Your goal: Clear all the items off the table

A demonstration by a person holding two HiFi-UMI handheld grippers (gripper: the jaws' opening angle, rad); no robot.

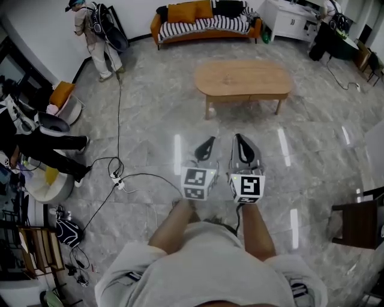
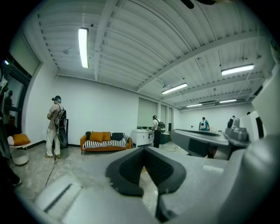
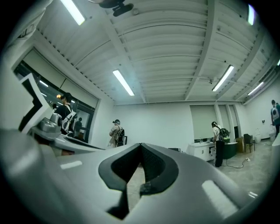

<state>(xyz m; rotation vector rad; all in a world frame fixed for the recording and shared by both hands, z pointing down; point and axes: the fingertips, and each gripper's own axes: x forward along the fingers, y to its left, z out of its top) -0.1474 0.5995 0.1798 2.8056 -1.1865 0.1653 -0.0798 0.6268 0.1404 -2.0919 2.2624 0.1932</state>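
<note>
Left tool and right tool each squeezed closed (tips touching); table lies crosswise.

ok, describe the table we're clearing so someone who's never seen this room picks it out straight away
In the head view, find the orange sofa with a striped throw against the far wall. On the grey marbled floor in front of it stands the coffee table. It is the only low, oval, light-wood piece; the cabinet right of the sofa is white and boxy.
</note>
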